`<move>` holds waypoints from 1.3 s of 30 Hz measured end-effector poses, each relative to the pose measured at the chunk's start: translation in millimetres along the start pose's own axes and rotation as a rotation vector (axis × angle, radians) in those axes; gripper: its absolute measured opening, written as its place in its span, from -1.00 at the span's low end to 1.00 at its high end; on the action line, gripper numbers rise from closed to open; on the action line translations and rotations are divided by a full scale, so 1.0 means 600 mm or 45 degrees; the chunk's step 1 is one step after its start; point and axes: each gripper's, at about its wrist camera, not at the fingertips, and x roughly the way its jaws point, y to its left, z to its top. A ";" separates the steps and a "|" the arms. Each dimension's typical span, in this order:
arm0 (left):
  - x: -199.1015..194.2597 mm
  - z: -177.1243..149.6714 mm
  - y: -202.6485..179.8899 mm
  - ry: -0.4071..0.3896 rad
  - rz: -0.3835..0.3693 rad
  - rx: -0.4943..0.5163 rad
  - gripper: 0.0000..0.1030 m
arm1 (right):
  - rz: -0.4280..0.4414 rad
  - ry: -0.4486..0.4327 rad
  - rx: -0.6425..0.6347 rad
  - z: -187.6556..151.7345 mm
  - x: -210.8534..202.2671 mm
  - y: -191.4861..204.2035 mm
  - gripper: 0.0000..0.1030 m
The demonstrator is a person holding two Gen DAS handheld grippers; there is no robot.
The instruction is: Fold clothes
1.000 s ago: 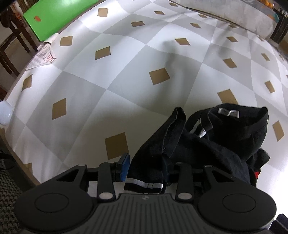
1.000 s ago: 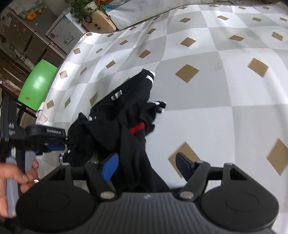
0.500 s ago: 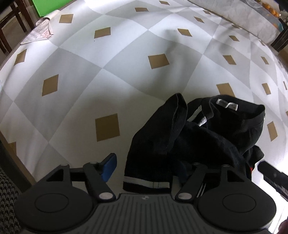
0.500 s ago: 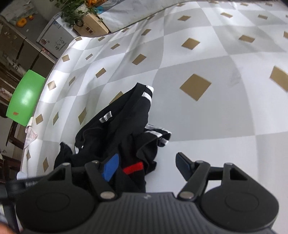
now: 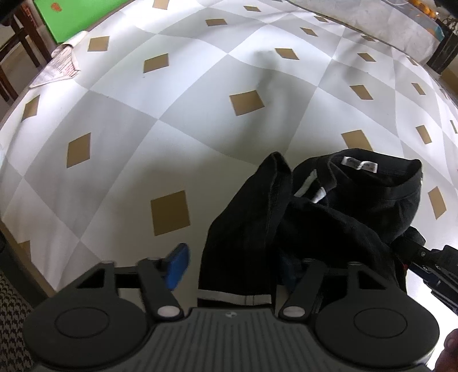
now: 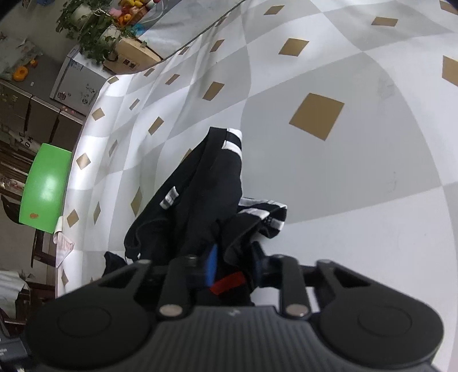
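I see one black garment (image 5: 329, 217), soft knit, lying crumpled in a heap on the surface (image 5: 177, 137), low and right of centre in the left wrist frame. Its shapes are loose and rounded: a sleeve-like tube hangs toward the camera with a thin white band along its hem, and a ribbed collar curls open at the upper right of the heap with one small white label (image 5: 360, 165) sewn inside. In the right wrist frame the same garment (image 6: 206, 194) runs from centre down to my tool, showing two white-striped cuffs and one small red tab (image 6: 229, 284) near the bottom.

My left tongs (image 5: 233, 264) straddle the hanging sleeve and are closing; the blue rubber pad (image 5: 178, 264) on the left side stands clear of the cloth, while the other is hidden behind folds, so the cloth is between them but not yet pinched. My right tongs (image 6: 233, 267) are closing too, clenched on a bunched fold of the black fabric right above the red tab.

The surface wears a smooth, slightly glossy cloth of grey and white checks dotted with many tan diamonds. One folded printed paper (image 5: 57, 67) lies at the upper left edge, beside one flat green board (image 5: 77, 14).
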 end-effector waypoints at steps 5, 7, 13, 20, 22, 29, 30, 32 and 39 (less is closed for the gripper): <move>-0.002 0.001 -0.009 -0.021 -0.021 0.027 -0.20 | -0.032 -0.045 -0.033 0.003 -0.008 0.008 -0.84; -0.003 0.001 -0.011 -0.034 -0.029 0.030 -0.22 | -0.054 -0.079 -0.037 0.007 -0.016 0.008 -0.85; -0.005 0.005 -0.022 -0.060 -0.042 0.049 -0.24 | -0.184 -0.151 -0.076 0.020 -0.034 0.000 -0.85; -0.003 0.009 -0.037 -0.085 -0.026 0.089 -0.24 | -0.313 -0.222 -0.090 0.038 -0.066 -0.024 -0.85; 0.002 0.012 -0.038 -0.076 -0.023 0.081 -0.24 | -0.347 -0.234 -0.064 0.044 -0.076 -0.038 -0.85; 0.015 0.024 -0.059 -0.066 -0.035 0.088 -0.24 | -0.447 -0.311 -0.012 0.072 -0.122 -0.089 -0.85; 0.017 0.026 -0.064 -0.066 -0.042 0.093 -0.24 | -0.457 -0.322 -0.015 0.074 -0.129 -0.095 -0.85; 0.017 0.030 -0.077 -0.077 -0.043 0.108 -0.24 | -0.464 -0.343 0.009 0.080 -0.147 -0.111 -0.85; 0.007 0.058 -0.113 -0.149 -0.008 0.086 -0.32 | -0.435 -0.454 0.042 0.101 -0.224 -0.150 -0.83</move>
